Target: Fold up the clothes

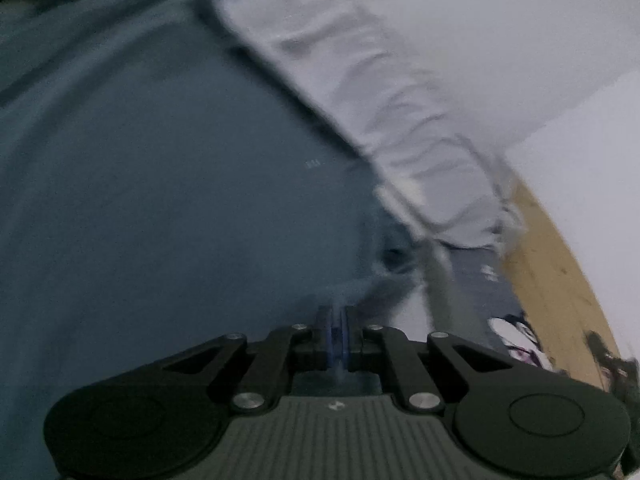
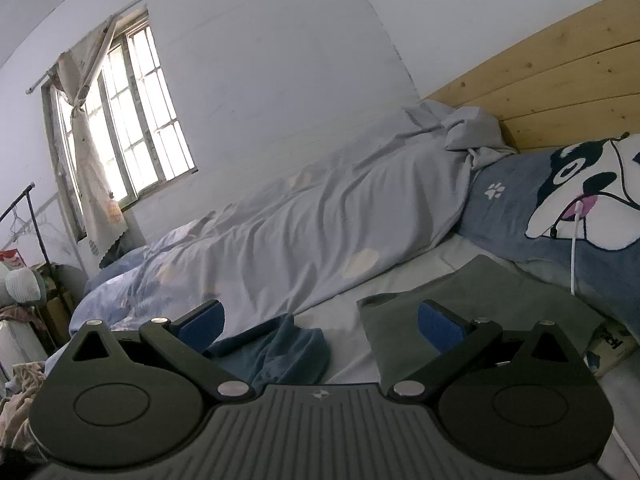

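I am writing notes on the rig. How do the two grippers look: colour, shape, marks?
Both look alike. The left gripper and the right gripper have a grey-green ribbed body with a small white mark at its top middle, two round black discs at the sides, and black linkage bars joined by silver pins. The fingers are black with blue pads. No cables or sleeves are visible.
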Demonstrator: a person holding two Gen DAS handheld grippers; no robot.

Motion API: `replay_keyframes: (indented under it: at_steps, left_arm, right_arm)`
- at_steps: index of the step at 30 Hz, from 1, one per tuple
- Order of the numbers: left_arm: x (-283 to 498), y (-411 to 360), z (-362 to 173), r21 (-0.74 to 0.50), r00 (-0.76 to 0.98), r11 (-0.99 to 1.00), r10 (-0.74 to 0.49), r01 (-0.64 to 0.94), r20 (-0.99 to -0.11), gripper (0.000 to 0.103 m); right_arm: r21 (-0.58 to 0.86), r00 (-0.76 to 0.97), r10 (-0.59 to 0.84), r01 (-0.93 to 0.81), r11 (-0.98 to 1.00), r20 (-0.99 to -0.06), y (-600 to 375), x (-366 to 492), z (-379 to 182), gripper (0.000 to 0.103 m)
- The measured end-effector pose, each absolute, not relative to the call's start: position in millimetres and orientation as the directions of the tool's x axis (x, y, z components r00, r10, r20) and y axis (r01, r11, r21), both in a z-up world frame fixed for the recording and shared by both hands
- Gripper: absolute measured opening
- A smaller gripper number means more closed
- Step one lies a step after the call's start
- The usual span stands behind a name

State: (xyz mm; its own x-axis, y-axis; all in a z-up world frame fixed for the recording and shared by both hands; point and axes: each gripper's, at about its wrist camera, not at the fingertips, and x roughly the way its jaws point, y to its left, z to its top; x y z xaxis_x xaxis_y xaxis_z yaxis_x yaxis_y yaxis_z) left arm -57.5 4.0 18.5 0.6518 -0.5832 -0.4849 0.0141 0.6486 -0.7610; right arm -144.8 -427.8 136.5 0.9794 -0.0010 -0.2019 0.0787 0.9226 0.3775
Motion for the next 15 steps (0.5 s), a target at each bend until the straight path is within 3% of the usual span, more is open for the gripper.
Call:
replay_keyframes:
  at_steps: [2,5,7,9,15]
  left_arm:
    - [-55.0,12.2,8.5,-0.774,0.649,0.633,-0.583,-0.014,-0.489,0.004]
    - [-55.6,23.7,-1.1,-0.797,0.661,0.602,-0.581,-0.042,-0.474,0.014]
    - [-57.4,29.5,-3.9,-0.803,0.678,0.594,-0.572,-0.047,-0.462,0.033]
    - [-59.4,33.3,-4.4,-0.800,0.696,0.599,-0.558,-0.040,-0.452,0.040]
    - [-62.7,11.9,14.9,-0.675,0.685,0.719,-0.575,0.164,-0.447,0.047]
  right_arm:
    - [0.373,0.979,0.000,0.078,0.924,-0.205,-426.5,-143.9,136.3,0.103]
    - [0.367,0.978,0.002,0.077,0.927,-0.209,-424.7,-142.5,135.9,0.103]
    - [0.362,0.977,0.003,0.075,0.929,-0.211,-423.3,-141.5,135.7,0.103]
    - [0.357,0.977,0.009,0.069,0.932,-0.213,-420.5,-140.0,135.5,0.103]
    - [0.322,0.974,0.029,0.047,0.946,-0.226,-407.8,-135.5,134.1,0.103]
